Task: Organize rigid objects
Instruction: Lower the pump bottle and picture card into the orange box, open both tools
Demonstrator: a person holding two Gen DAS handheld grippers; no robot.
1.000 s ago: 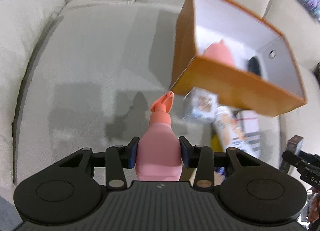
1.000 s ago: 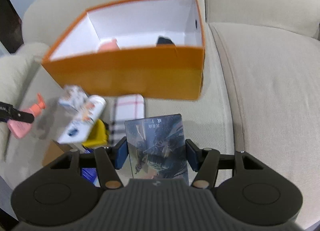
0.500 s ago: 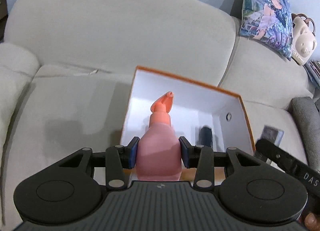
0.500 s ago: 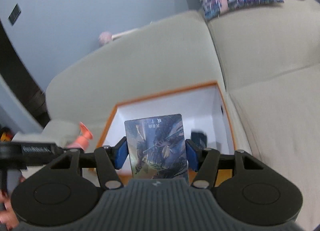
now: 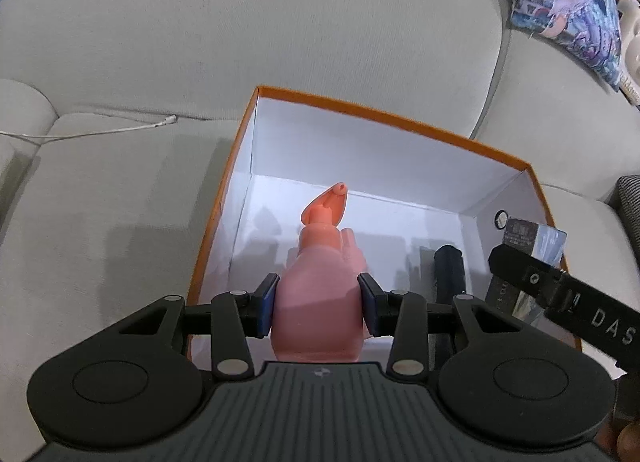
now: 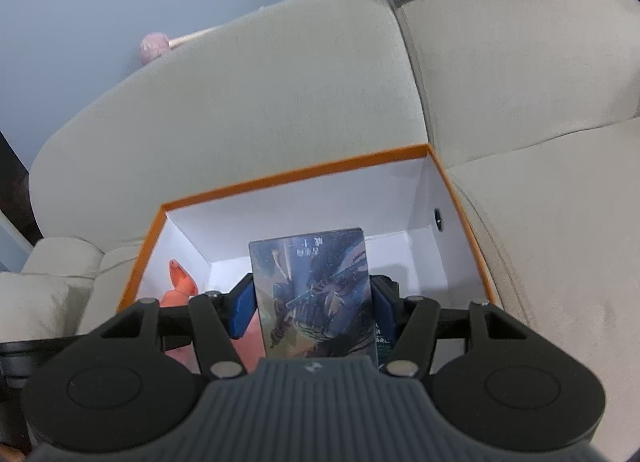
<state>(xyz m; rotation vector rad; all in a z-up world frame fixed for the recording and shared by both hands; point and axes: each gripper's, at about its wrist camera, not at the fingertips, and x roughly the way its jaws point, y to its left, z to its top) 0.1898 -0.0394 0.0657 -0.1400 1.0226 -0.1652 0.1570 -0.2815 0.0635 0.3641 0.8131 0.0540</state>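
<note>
Left claw clamped on pink pump bottle, upright, nozzle pointing away, held over open orange box w/ white inside. Box sits on grey sofa. Black item lies on box floor, right of bottle. Right claw clamped on dark illustrated book, held upright over same box, near its right half. Patterned cushion on sofa back, far right.
</note>
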